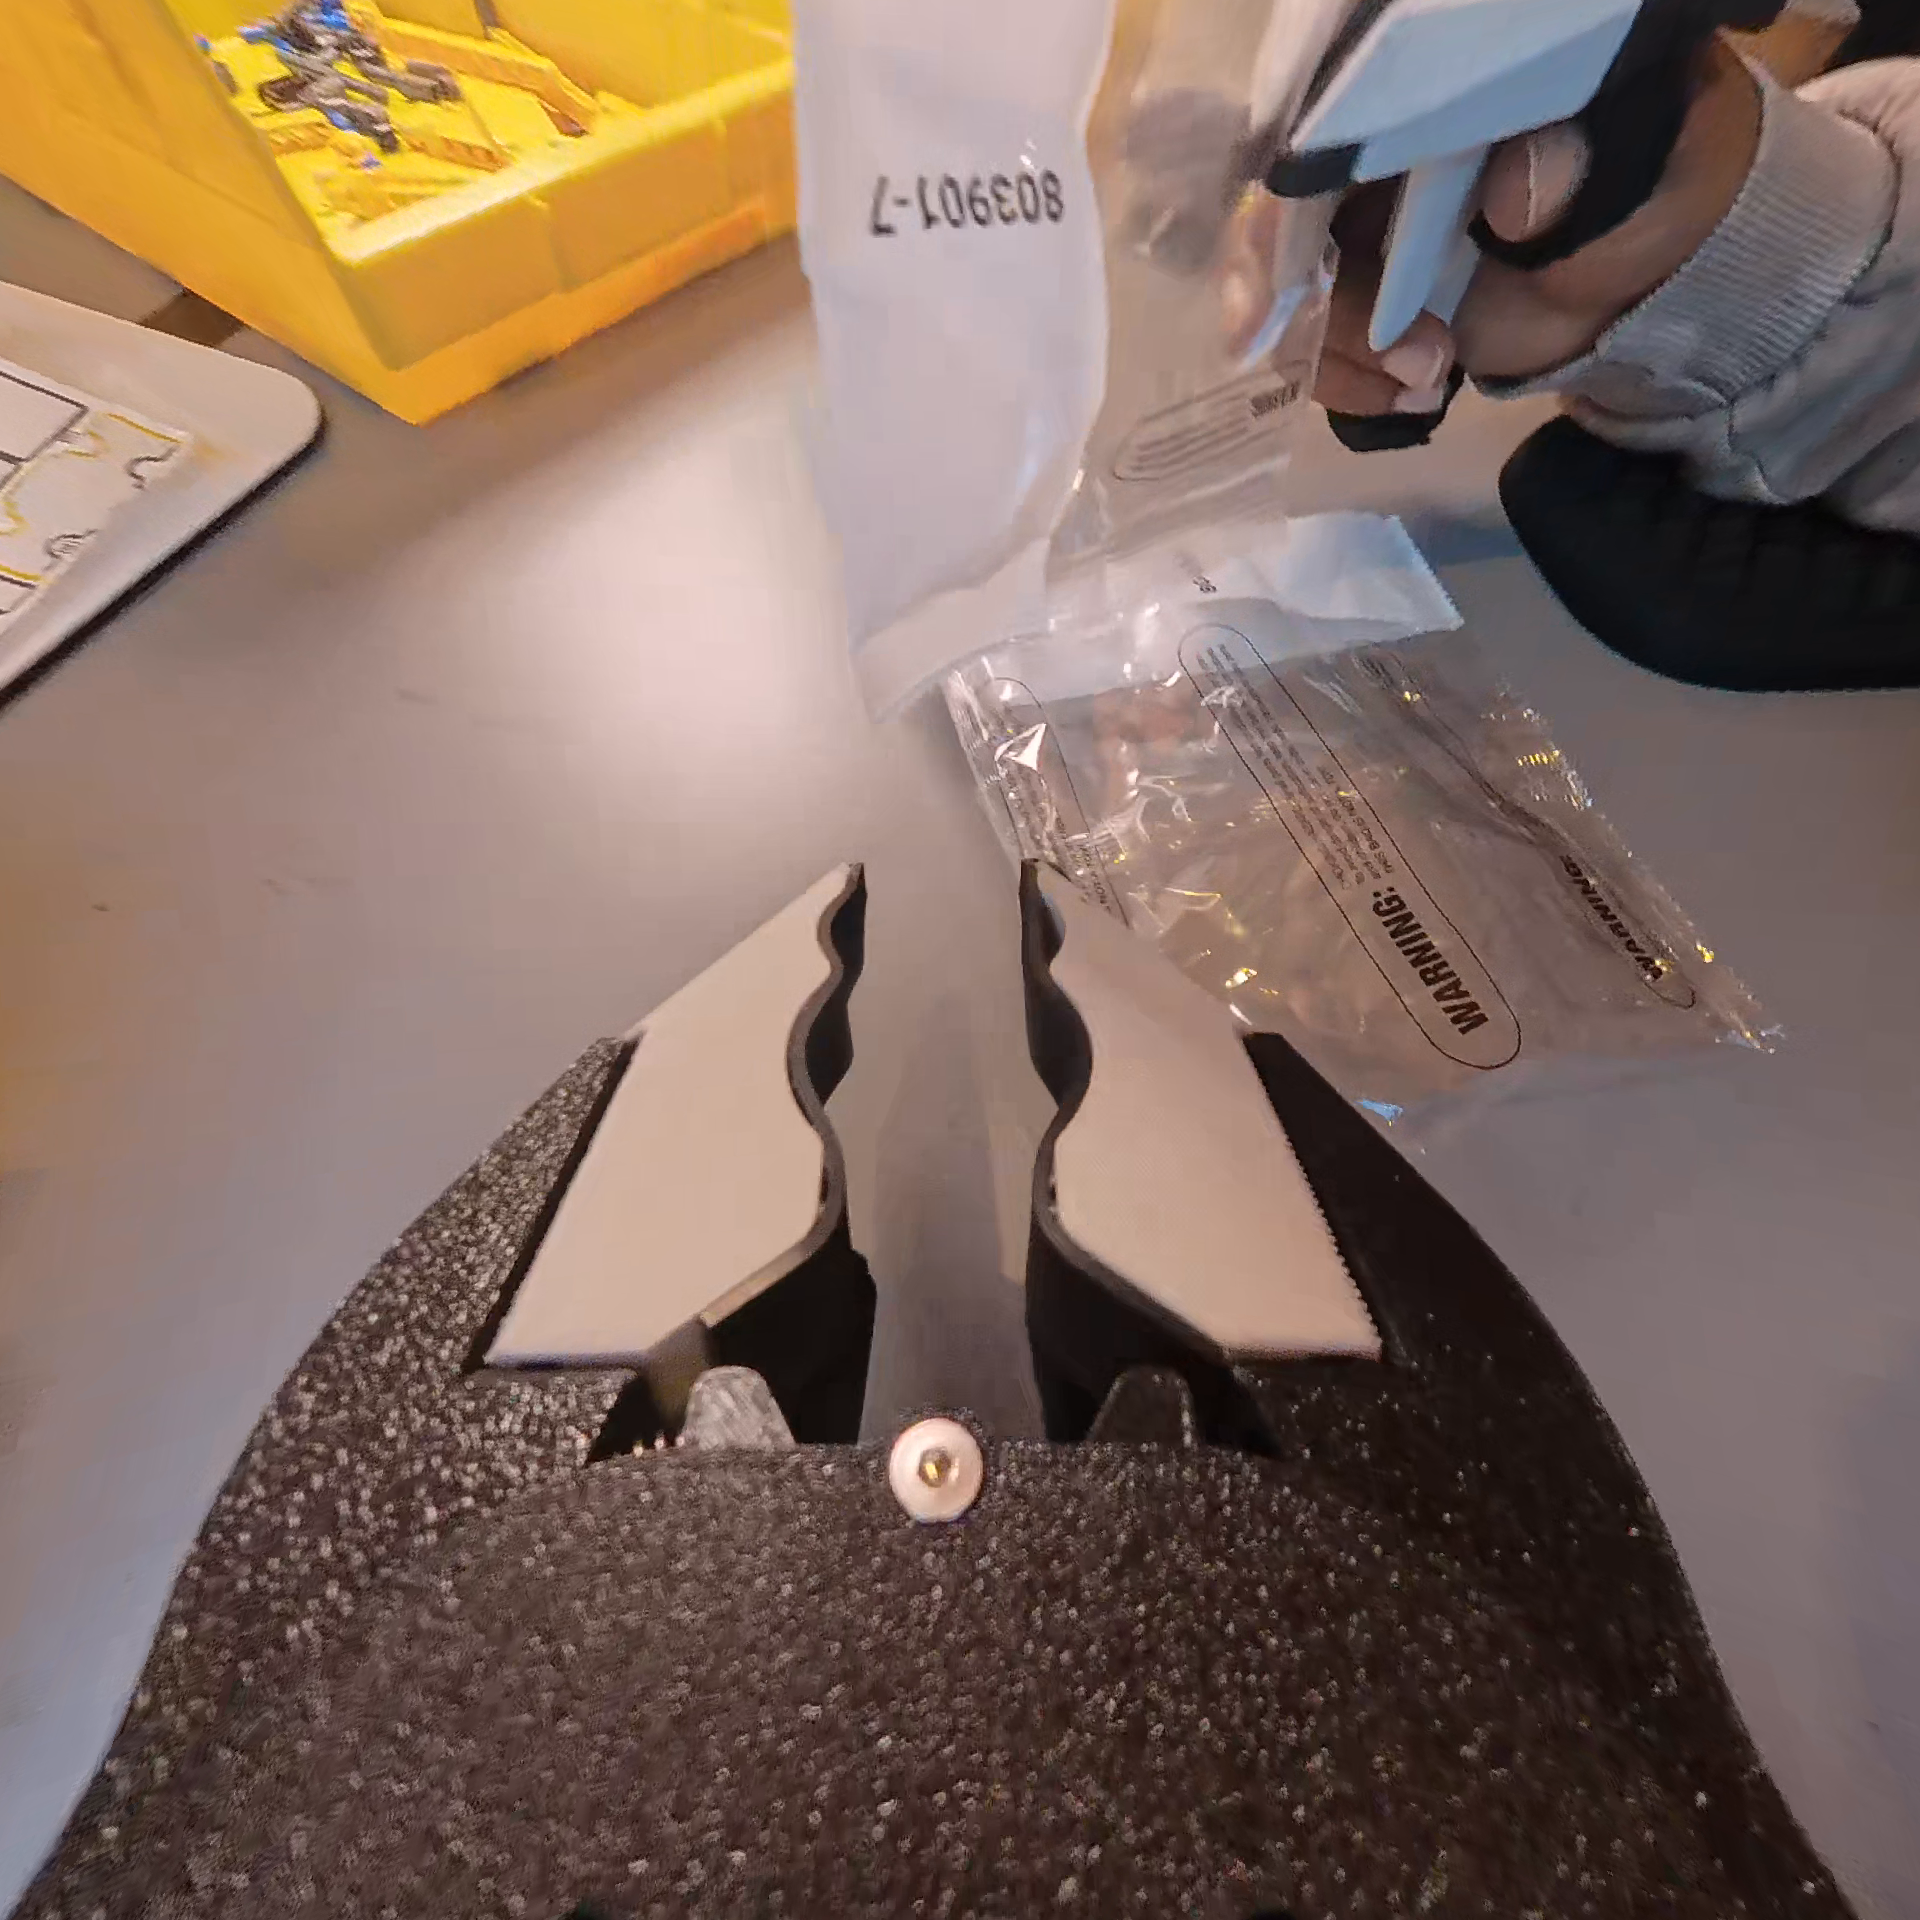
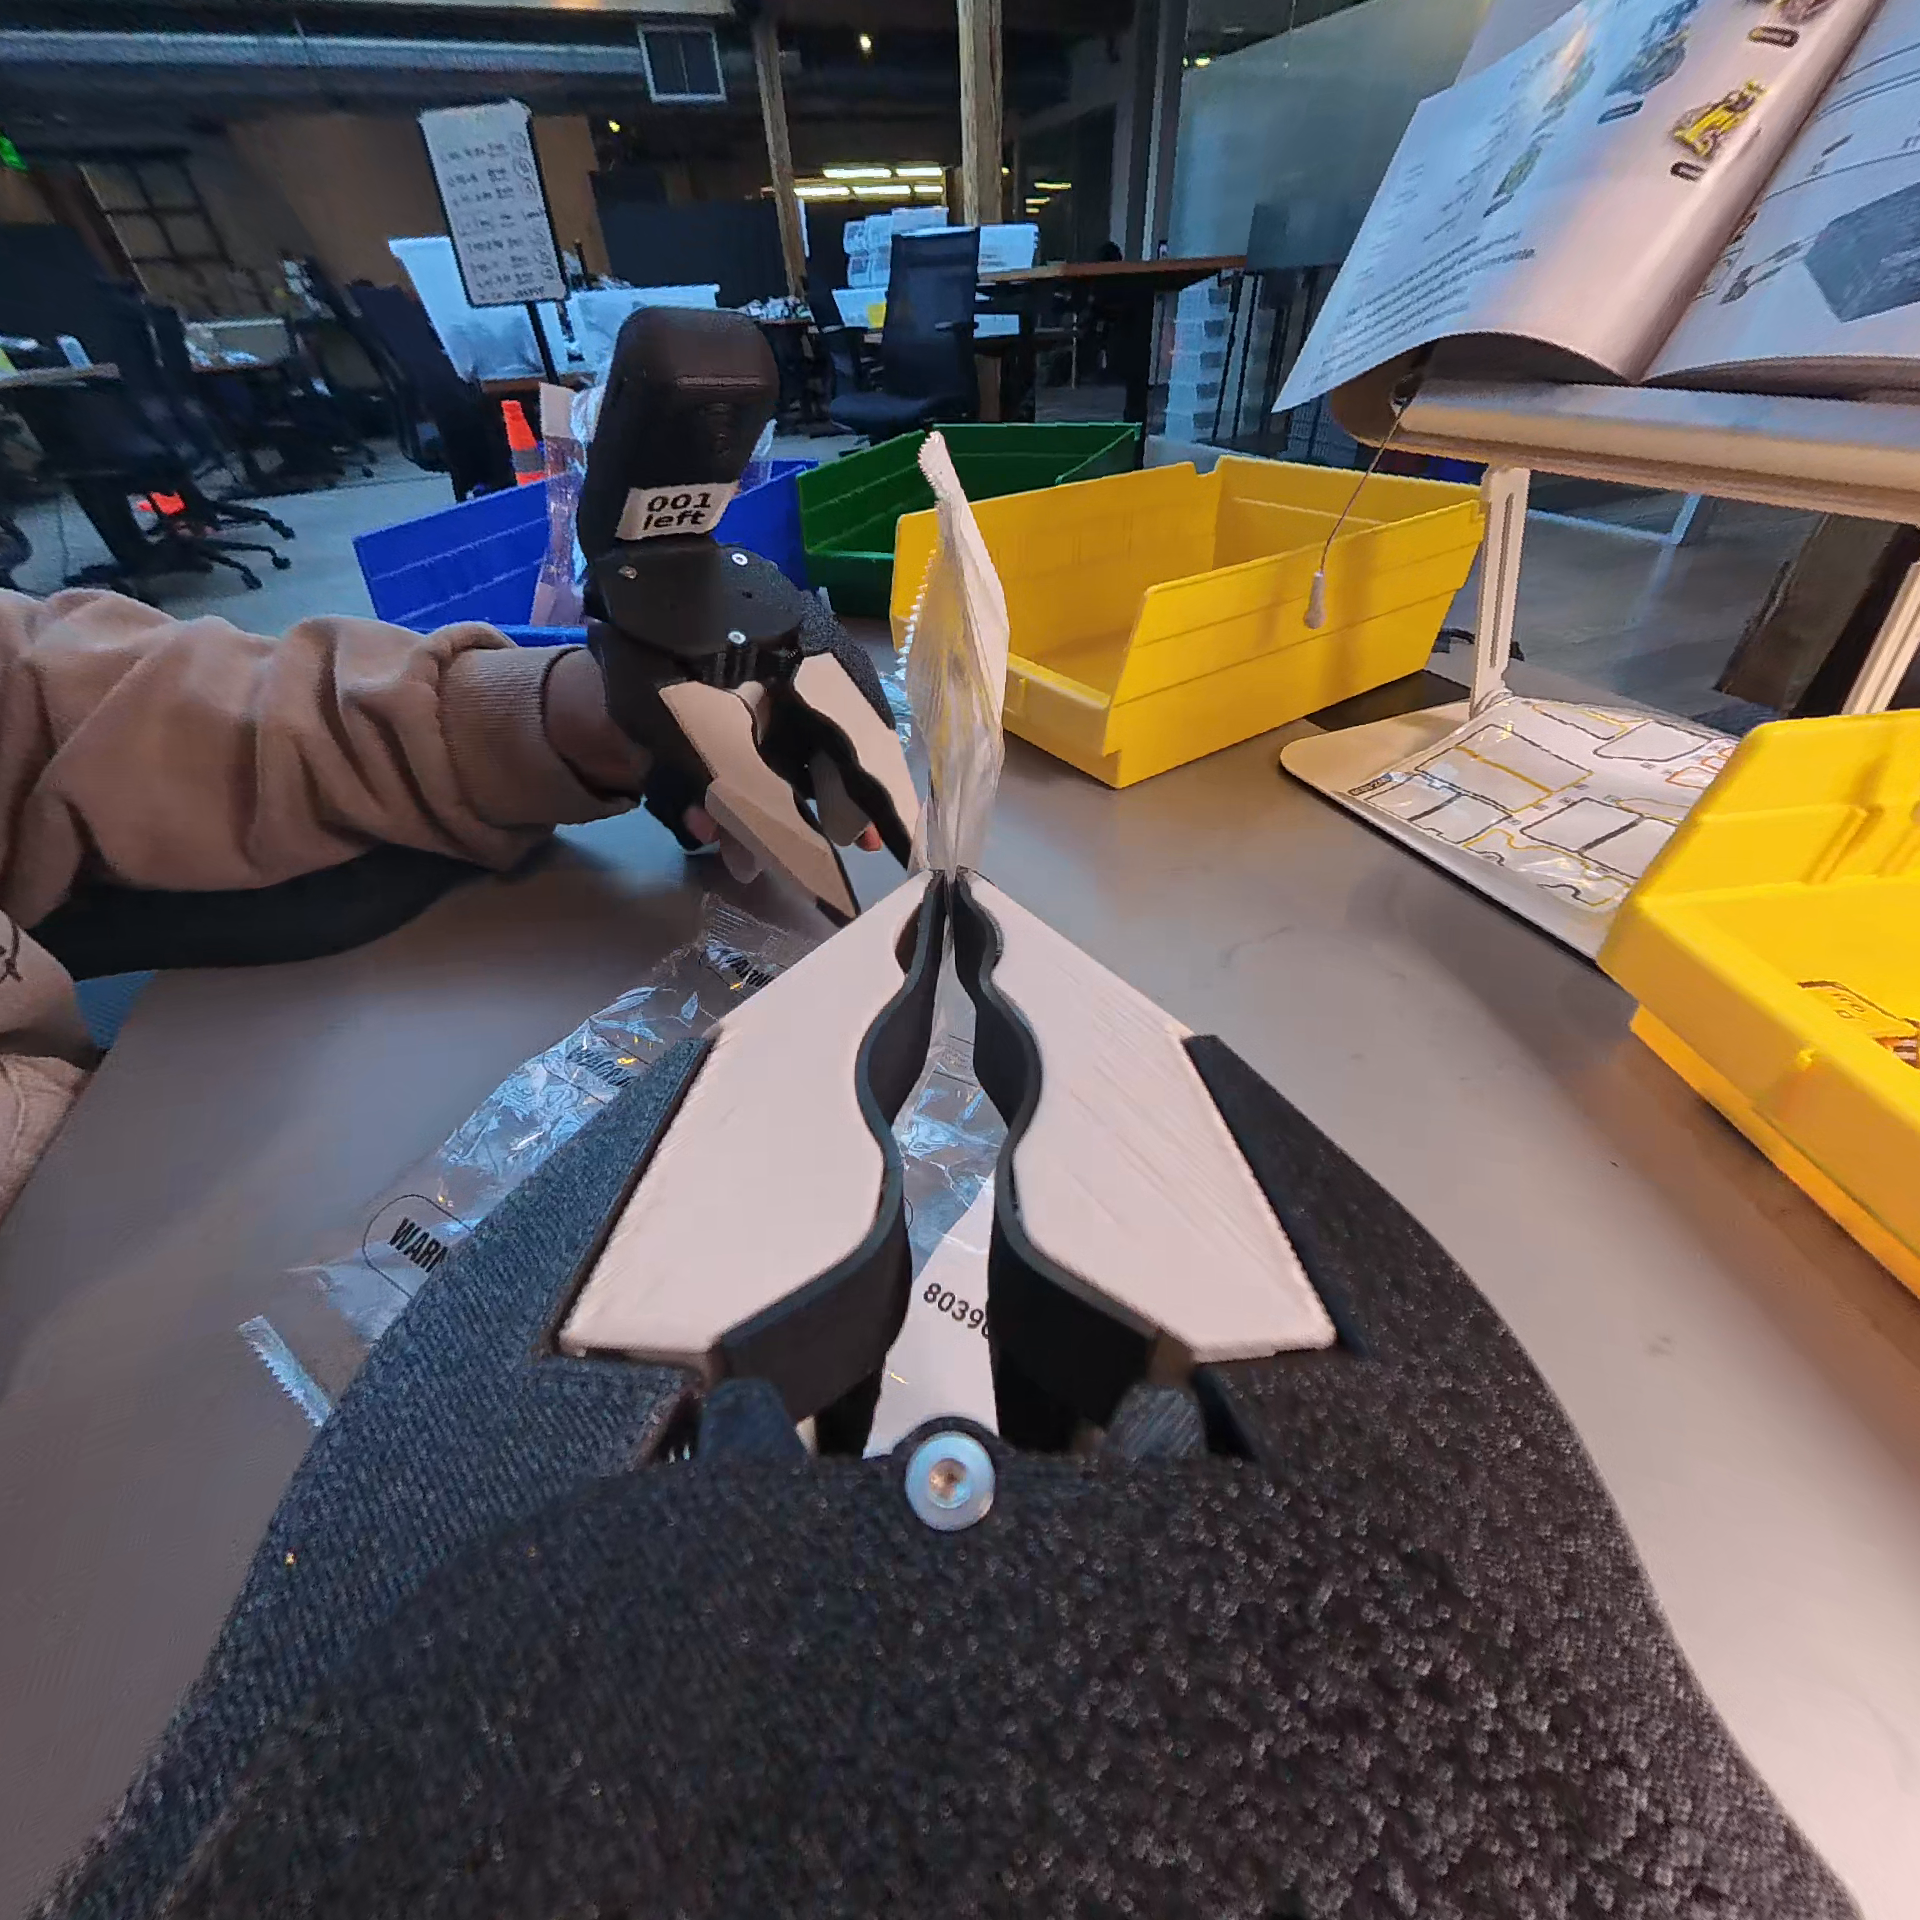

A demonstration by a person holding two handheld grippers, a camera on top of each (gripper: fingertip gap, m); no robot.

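My right gripper (image 2: 948, 883) is shut on the edge of a white-and-clear plastic bag (image 2: 961, 665) and holds it upright above the grey table (image 2: 1299, 1039). In the left wrist view the bag (image 1: 935, 364) hangs in front, with dark small parts showing through its clear side, and the right gripper (image 1: 1382, 239) pinches its right edge. My left gripper (image 1: 943, 883) is open and empty, low over the table, just short of the bag's bottom edge. It also shows in the right wrist view (image 2: 873, 878), held by a gloved hand. Crumpled clear bags (image 1: 1351, 831) lie flat under the held bag.
A yellow bin (image 1: 468, 208) with small parts sits at the far left; it shows as a yellow bin (image 2: 1195, 623) beside green (image 2: 935, 488) and blue (image 2: 468, 561) bins. Another yellow bin (image 2: 1766, 935) stands at the right. An open booklet (image 2: 1662, 208) rests on a white stand (image 2: 1507, 800). My right fingertips sit around 12 cm from my left ones.
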